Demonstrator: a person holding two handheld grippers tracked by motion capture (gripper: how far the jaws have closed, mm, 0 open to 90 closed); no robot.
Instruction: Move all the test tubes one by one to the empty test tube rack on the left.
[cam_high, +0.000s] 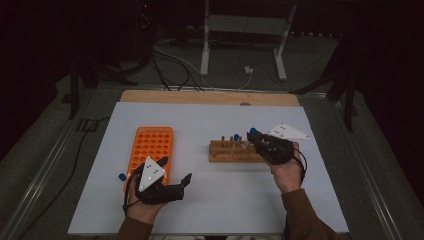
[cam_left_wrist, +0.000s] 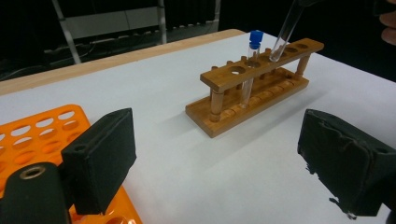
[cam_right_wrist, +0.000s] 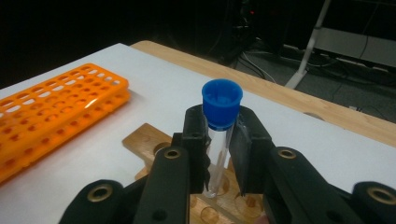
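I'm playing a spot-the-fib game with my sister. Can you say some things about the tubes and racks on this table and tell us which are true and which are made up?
1. The right gripper is clamped on a clear tube with a blue cap. True.
2. The left gripper is holding a tube too. False: its jaws stand open with nothing between them.
3. The wooden rack has another blue-capped tube standing in it. True.
4. The orange rack is packed full of tubes. False: the holes that show are empty.
5. The held tube's bottom end is at a hole in the wooden rack's top bar. True.
6. The table's cover is black. False: it is white.
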